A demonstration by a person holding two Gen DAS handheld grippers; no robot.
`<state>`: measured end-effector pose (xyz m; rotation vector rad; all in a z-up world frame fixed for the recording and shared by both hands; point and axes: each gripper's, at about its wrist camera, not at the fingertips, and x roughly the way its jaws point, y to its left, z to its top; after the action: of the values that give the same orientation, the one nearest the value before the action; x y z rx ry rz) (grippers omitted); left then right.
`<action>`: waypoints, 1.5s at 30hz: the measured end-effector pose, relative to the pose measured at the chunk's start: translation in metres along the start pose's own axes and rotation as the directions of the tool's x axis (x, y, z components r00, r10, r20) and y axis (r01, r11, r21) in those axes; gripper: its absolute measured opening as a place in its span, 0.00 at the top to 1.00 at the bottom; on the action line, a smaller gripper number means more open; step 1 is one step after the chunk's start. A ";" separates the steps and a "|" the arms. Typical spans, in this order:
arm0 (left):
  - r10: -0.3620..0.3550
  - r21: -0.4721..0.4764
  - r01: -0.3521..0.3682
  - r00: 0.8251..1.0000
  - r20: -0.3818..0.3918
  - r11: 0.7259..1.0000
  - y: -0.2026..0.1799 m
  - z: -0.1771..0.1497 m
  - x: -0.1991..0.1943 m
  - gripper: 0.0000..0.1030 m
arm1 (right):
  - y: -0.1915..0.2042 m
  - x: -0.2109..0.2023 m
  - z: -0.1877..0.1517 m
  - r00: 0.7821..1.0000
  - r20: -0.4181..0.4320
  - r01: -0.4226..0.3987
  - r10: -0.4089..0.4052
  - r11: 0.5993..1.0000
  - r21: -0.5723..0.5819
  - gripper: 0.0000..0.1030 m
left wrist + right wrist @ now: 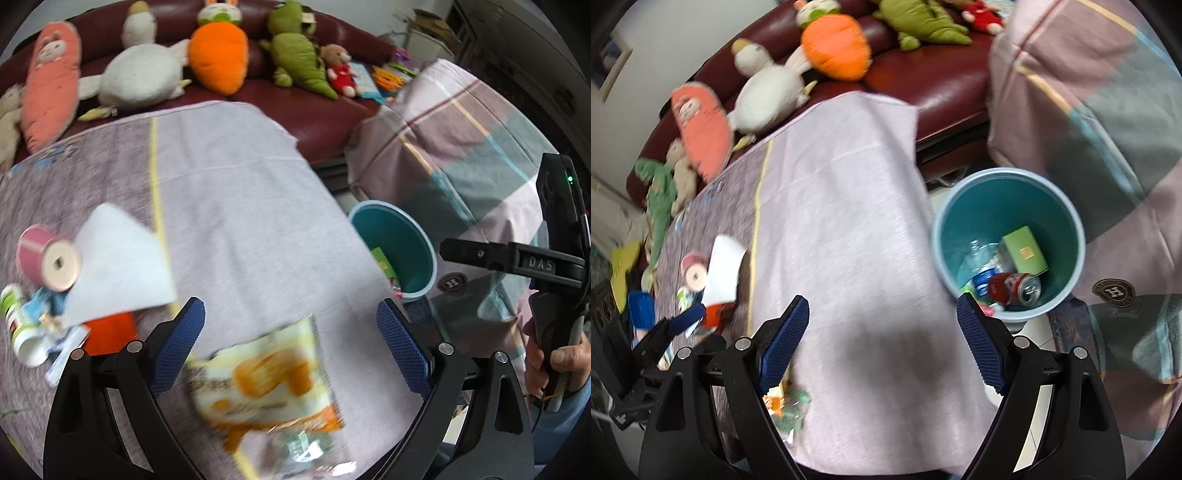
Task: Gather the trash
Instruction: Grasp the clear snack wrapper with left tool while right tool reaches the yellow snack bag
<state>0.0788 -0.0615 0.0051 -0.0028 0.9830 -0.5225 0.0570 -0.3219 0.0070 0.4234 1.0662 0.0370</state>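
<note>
**Trash on the desk, more in the bin**

A crinkled orange-and-white snack wrapper [266, 373] lies flat on the cloth-covered desk [240, 206]. Beside the desk stands an upright teal bin [1008, 195] holding a red can [1015, 288], a green box [1025, 251] and a clear bottle [979, 258].

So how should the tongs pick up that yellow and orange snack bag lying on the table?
Best guess: grab the snack bag by its top crinkled edge, coming down from above. It lies flat on the cloth-covered table, so there is little to pinch in the middle, while that edge looks slightly raised. The left tongs already hang open just over it; the picture is blurry, so the edge is hard to judge.
</note>
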 end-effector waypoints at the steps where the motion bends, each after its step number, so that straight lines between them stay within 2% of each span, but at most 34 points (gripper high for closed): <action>1: 0.003 -0.006 -0.003 1.000 0.001 1.000 0.004 -0.005 -0.004 0.08 | 0.009 0.001 -0.003 1.000 -0.008 -0.003 0.003 1.000 -0.017 0.24; 6: 0.010 -0.032 -0.010 1.000 -0.026 0.999 0.022 -0.038 -0.017 0.07 | 0.034 -0.001 -0.016 1.000 -0.017 -0.009 0.008 0.998 -0.061 0.24; 11: 0.011 -0.013 -0.012 0.997 -0.070 1.000 0.015 -0.073 -0.015 0.07 | 0.036 -0.005 -0.029 1.000 -0.019 -0.010 0.009 0.998 -0.060 0.24; 15: -0.040 -0.050 0.035 0.992 -0.119 0.998 0.009 -0.097 -0.007 0.07 | 0.034 -0.005 -0.042 0.999 -0.033 -0.021 0.019 0.998 -0.064 0.24; 20: -0.054 -0.035 0.049 0.984 -0.167 0.998 -0.011 -0.111 0.009 0.07 | 0.020 -0.009 -0.053 0.999 -0.033 -0.026 0.025 0.999 -0.045 0.24; 26: -0.017 -0.009 0.016 0.978 -0.209 1.000 -0.022 -0.110 0.037 0.07 | 0.003 -0.009 -0.057 0.999 -0.035 -0.039 0.038 0.999 -0.008 0.24; 27: -0.018 -0.005 0.017 0.978 -0.206 1.000 -0.022 -0.110 0.040 0.10 | 0.001 -0.006 -0.058 0.998 -0.041 -0.039 0.039 0.999 -0.005 0.24; 28: -0.016 0.003 0.017 0.981 -0.195 1.000 -0.022 -0.111 0.041 0.18 | 0.000 -0.005 -0.058 0.998 -0.045 -0.039 0.039 0.999 -0.004 0.24; 29: -0.008 0.010 0.011 0.980 -0.200 1.000 -0.021 -0.111 0.043 0.46 | -0.001 -0.003 -0.059 0.998 -0.049 -0.039 0.039 0.999 -0.002 0.24; 31: -0.018 0.005 0.019 0.981 -0.194 1.000 -0.015 -0.109 0.041 0.46 | -0.001 0.001 -0.058 0.998 -0.057 -0.038 0.037 0.999 -0.001 0.24; 37: -0.040 0.016 0.042 0.995 -0.090 0.999 -0.003 -0.096 0.002 0.47 | 0.009 0.015 -0.056 0.995 -0.087 -0.051 0.050 0.999 -0.012 0.24; 41: -0.065 -0.026 0.064 0.997 -0.041 0.998 0.013 -0.095 -0.026 0.47 | 0.029 0.024 -0.054 0.992 -0.114 -0.066 0.060 0.997 -0.049 0.24; 45: -0.059 -0.076 0.061 0.998 0.030 0.995 0.030 -0.092 -0.055 0.47 | 0.046 0.031 -0.051 0.991 -0.125 -0.067 0.057 0.995 -0.077 0.24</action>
<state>-0.0053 0.0091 -0.0104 -0.1083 0.9777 -0.5381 0.0368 -0.2564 -0.0239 0.3849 1.1679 0.1629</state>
